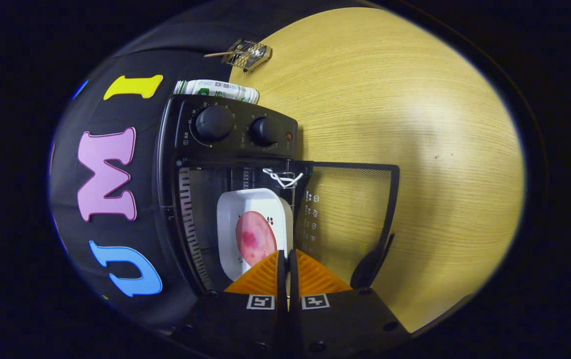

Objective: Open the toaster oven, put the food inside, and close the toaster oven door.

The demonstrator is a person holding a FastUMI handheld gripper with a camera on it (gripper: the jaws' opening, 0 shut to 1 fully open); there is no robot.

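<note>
Gripper view, rotated so the scene lies sideways: the hand-held gripper (287, 259) has its two ribbed fingers drawn together, almost touching, and whether the thin rim of the dish is pinched between them cannot be told. Just ahead of the fingertips sits a white rectangular ceramic dish (245, 209) carrying a round pink slice of meat (255, 238), resting inside the cavity of a black toaster oven (225, 149) with two round knobs. The oven's glass door (350, 209) stands swung fully open over a pale wooden table (415, 124). Beyond the oven lie a white and green packet (215, 89) and a small wire mesh basket (246, 54). The food appears placed, so closing the door is likely next; withdraw straight back, clear the dish, then push the door's outer edge steadily until it meets the frame.
</note>
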